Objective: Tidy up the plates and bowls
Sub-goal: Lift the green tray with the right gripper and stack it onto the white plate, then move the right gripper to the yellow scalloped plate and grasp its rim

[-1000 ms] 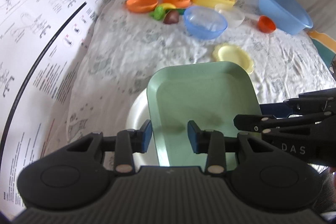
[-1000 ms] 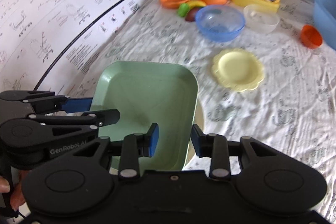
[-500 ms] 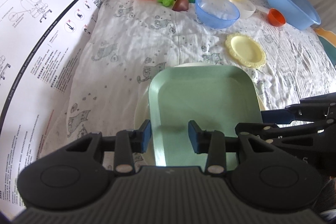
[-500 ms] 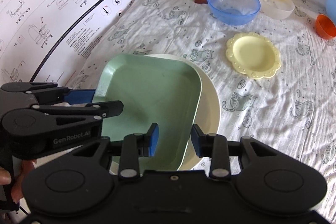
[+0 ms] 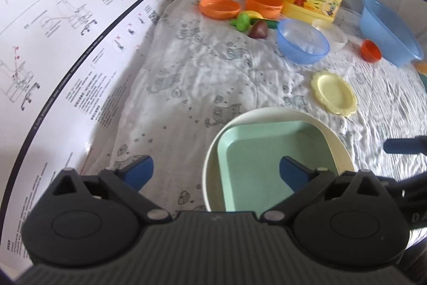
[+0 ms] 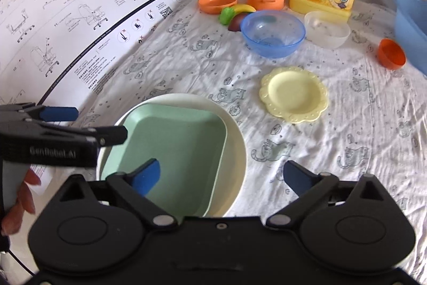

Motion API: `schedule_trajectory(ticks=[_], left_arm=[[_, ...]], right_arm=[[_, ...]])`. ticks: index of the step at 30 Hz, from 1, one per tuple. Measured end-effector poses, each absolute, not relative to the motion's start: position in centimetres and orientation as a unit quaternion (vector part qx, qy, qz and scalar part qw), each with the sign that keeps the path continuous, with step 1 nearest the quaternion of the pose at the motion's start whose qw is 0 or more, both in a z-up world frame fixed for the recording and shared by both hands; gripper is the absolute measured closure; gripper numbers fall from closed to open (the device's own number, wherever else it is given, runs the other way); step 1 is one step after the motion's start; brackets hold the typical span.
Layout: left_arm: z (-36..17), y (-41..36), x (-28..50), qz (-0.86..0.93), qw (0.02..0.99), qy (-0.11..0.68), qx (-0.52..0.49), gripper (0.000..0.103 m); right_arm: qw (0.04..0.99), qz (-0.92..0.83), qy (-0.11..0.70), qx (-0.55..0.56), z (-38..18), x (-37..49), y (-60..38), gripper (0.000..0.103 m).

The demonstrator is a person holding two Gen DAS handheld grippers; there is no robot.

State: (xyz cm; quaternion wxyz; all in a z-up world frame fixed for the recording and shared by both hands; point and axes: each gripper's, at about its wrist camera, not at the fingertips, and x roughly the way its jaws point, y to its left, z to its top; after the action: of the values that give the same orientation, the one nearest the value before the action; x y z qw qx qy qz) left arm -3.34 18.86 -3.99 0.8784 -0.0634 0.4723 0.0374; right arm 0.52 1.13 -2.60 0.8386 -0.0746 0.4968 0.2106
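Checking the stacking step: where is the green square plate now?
In both wrist views the green square plate lies inside the cream round plate at bottom centre, near-left of the yellow scalloped plate.

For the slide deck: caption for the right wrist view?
Open right tongs over green tray nested in white plate.

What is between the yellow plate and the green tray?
Only the cream plate's rim and bare cloth separate the yellow plate and green tray, seen from the right wrist.
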Motion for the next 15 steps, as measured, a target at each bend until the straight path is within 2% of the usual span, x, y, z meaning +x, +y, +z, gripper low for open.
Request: schedule_trajectory(ticks=[15], left_arm=[[-3.4, 17.3, -1.8, 0.031, 0.881, 0.468, -0.061, 0.000]], right_arm=[[0.849, 0.198, 0.487, -0.055, -2.2, 0.8, -1.3, 0.000]])
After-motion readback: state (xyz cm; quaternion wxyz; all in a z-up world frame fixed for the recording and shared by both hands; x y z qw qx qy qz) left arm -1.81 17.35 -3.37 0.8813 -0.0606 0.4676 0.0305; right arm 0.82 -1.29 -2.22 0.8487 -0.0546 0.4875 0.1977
